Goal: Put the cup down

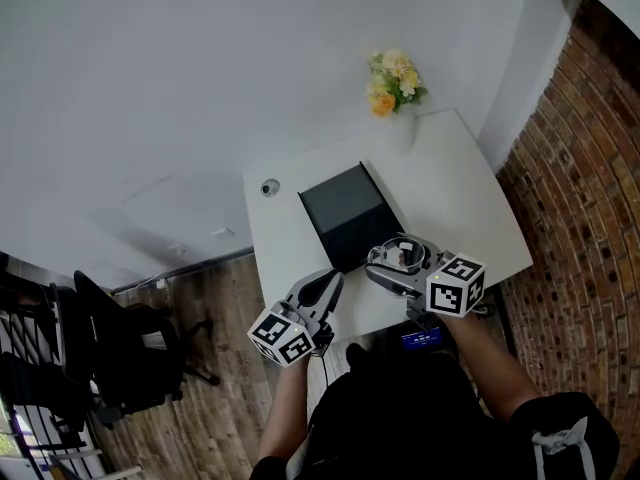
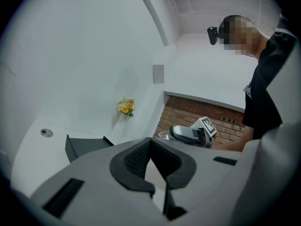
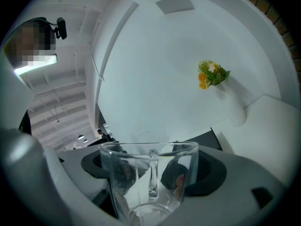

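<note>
A clear glass cup with a handle is held between the jaws of my right gripper, just above the front part of the white table. In the right gripper view the cup stands upright between the dark pads, with its handle facing the camera. My left gripper hovers at the table's front edge, left of the cup, with its jaws together and nothing in them. In the left gripper view its pads meet at their tips.
A black box lies mid-table just beyond both grippers. A white vase of yellow flowers stands at the far edge. A small round fitting sits at the table's left. A brick wall is at the right and an office chair on the floor at the left.
</note>
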`<state>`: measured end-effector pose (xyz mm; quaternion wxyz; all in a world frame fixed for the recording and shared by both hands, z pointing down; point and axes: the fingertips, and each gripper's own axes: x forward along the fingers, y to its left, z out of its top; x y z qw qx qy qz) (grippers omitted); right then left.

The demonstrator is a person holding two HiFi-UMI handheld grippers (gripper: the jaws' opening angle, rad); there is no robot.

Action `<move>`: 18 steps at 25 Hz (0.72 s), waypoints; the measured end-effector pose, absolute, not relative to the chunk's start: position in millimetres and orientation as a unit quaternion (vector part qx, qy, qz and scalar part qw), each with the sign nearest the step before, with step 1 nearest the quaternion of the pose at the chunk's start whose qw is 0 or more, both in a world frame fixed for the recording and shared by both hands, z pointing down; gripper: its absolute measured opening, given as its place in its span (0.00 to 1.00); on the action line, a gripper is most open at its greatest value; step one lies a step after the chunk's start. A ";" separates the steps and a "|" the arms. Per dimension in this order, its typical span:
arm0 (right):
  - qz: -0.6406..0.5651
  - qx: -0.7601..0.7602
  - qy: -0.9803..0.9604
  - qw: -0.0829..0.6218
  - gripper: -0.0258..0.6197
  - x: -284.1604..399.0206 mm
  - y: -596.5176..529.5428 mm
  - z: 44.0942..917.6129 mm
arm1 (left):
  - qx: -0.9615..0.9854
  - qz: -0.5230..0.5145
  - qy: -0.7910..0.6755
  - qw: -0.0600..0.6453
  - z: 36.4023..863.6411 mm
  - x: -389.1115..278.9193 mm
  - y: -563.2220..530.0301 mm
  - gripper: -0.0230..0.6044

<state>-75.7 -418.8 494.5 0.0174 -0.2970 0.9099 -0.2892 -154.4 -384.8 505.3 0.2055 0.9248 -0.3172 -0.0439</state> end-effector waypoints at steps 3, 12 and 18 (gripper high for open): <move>-0.288 -0.296 0.911 0.017 0.72 -77.5 -418.1 494.2 | 0.925 -0.045 -0.317 0.203 504.2 -155.1 -384.0 0.05; -0.297 -0.299 0.907 0.009 0.72 -77.8 -417.8 503.5 | 0.921 -0.049 -0.326 0.207 504.2 -160.2 -379.9 0.05; -0.287 -0.322 0.902 -0.033 0.72 -82.7 -425.3 528.8 | 0.917 -0.048 -0.336 0.210 507.4 -163.9 -372.8 0.05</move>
